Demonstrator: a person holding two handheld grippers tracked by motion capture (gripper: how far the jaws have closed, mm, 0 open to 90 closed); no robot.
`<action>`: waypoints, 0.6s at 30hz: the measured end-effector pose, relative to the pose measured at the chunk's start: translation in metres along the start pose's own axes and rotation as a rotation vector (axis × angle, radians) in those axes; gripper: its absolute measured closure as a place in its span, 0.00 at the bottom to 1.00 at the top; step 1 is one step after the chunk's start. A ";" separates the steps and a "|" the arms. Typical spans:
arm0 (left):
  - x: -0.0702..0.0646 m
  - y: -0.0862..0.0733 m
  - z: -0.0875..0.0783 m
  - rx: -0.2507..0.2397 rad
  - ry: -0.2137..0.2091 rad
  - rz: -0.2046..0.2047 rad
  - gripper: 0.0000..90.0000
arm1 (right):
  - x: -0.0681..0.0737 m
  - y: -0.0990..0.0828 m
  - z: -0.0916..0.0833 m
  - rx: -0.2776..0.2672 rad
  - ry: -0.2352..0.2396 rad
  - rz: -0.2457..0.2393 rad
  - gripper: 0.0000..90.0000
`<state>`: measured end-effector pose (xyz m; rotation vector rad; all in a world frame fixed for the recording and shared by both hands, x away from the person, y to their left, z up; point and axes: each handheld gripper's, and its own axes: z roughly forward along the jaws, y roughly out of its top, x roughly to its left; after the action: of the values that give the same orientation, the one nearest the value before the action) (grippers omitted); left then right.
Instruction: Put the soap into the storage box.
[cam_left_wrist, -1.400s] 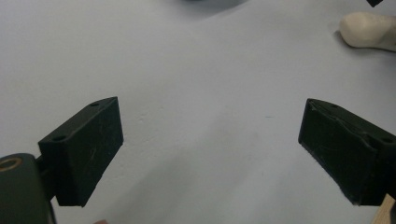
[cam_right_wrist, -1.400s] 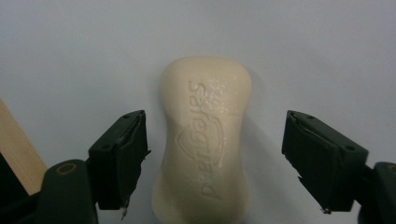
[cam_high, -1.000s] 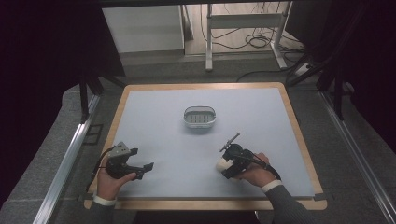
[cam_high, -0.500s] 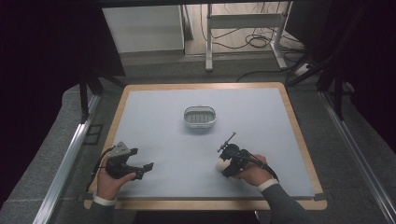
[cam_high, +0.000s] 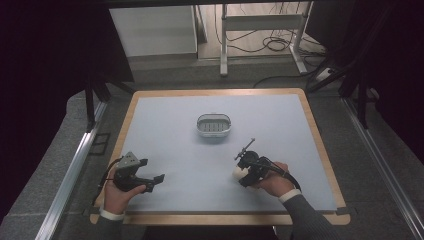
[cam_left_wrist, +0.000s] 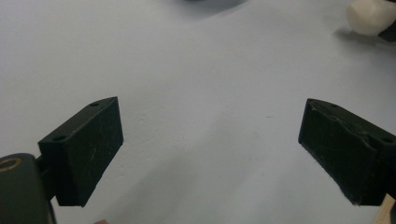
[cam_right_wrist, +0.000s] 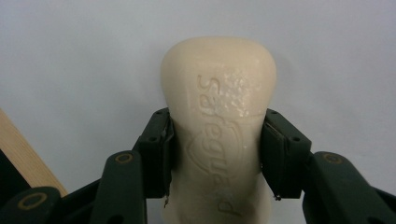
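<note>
Pale blue covered the table (cam_high: 165, 135) inside its wooden rim when seen from the high view. A small oval dish (cam_high: 213, 125) with a slotted floor sat near the middle, toward the far side. At the near left, a hand (cam_high: 119, 196) held the left gripper (cam_high: 153, 181) low over the surface, jaws apart with nothing in them. At the near right, the other hand (cam_high: 272, 182) held the right gripper (cam_high: 239, 175), and a cream soap (cam_high: 238, 172) showed at its tip, well short of the dish.

From the left gripper view, the two black jaws stood wide apart over bare blue, holding nothing. The soap (cam_left_wrist: 369, 16) peeked in at the top right corner, far off.

From the right gripper view, the right gripper (cam_right_wrist: 215, 149) had its pads (cam_right_wrist: 156, 149) pressed against both sides of the soap (cam_right_wrist: 218, 116), which stuck out well past them. Embossed lettering ran along its face, with some roughness near the top. A strip of the wooden rim (cam_right_wrist: 23, 158) showed at the lower left.
</note>
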<state>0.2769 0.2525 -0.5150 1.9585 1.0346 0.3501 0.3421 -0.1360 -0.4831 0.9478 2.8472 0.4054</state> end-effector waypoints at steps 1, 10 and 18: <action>0.000 0.000 0.000 0.000 0.000 0.001 0.08 | -0.001 0.000 -0.002 -0.003 0.003 0.000 0.55; -0.001 0.000 0.003 0.009 -0.003 0.004 0.08 | -0.011 0.006 -0.014 -0.047 -0.012 -0.023 0.55; -0.001 0.000 0.002 0.006 -0.004 0.003 0.08 | -0.019 0.017 -0.022 -0.069 -0.014 -0.041 0.55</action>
<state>0.2777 0.2509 -0.5163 1.9654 1.0311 0.3446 0.3623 -0.1390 -0.4569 0.8750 2.8150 0.4877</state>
